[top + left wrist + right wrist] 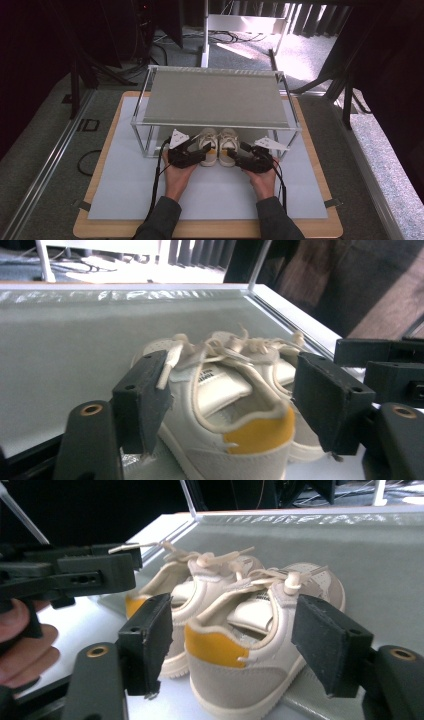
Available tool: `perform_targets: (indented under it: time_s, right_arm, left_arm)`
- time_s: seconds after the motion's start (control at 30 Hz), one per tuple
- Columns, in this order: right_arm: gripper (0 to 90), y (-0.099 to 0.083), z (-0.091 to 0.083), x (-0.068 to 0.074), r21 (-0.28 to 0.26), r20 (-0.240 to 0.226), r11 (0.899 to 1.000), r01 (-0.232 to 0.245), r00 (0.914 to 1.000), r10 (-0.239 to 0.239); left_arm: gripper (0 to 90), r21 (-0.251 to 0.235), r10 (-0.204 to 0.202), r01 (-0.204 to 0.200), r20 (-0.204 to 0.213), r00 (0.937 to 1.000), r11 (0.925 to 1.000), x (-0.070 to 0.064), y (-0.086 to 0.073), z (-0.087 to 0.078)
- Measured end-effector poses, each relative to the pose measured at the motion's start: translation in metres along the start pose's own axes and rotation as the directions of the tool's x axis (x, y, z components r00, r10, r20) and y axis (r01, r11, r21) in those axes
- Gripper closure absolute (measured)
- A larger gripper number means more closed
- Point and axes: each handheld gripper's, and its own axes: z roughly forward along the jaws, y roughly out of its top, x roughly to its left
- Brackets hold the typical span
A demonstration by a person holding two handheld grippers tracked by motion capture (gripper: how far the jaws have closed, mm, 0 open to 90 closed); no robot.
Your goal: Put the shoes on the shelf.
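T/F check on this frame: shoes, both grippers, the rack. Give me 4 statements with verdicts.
1. Each gripper straddles the heel of one shoe: left gripper at the left shoe, right gripper at the right shoe. True.
2. The shoes sit on top of the shelf. False: they sit below it, at table level.
3. The heel tabs are yellow. True.
4. The right gripper's jaws are clamped shut. False: they stand open, pads off the shoe.

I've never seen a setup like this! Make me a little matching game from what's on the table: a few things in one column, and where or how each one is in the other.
Things:
1. left shoe
2. right shoe
3. shelf
4. heel patches

Descriptions:
a. between the right gripper's open jaws
b. yellow
c. standing over the shoes
d. between the left gripper's open jaws

Pairs: 1-d, 2-a, 3-c, 4-b
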Motion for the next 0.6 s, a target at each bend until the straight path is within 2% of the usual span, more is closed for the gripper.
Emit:
perform_targets:
  time_s: [0.1,0.2,0.37,0.6]
  right_arm:
    - [29.0,-0.003,0.001,0.004,0.025,0.024,0.998,0.049,0.9985,-0.05]
    - [27.7,-0.007,0.002,0.005,0.048,0.036,0.997,0.068,0.9969,-0.07]
    - [25.9,-0.014,0.005,0.004,0.078,0.048,0.994,0.074,0.9957,-0.078]
    - [25.0,-0.019,0.01,0.002,0.11,0.047,0.991,0.072,0.9959,-0.078]
  left_arm:
    - [27.9,0.011,0.025,-0.025,0.003,0.9997,0.9996,-0.002,-0.002,-0.002]
    - [27.2,0.024,0.039,-0.039,0.0,0.9992,0.9989,-0.001,-0.006,-0.004]
    - [26.4,0.043,0.029,-0.029,0.011,0.9995,0.9986,0.004,-0.013,-0.007]
    - [26.4,0.103,0.056,-0.057,0.012,0.9983,0.993,0.006,-0.023,-0.004]
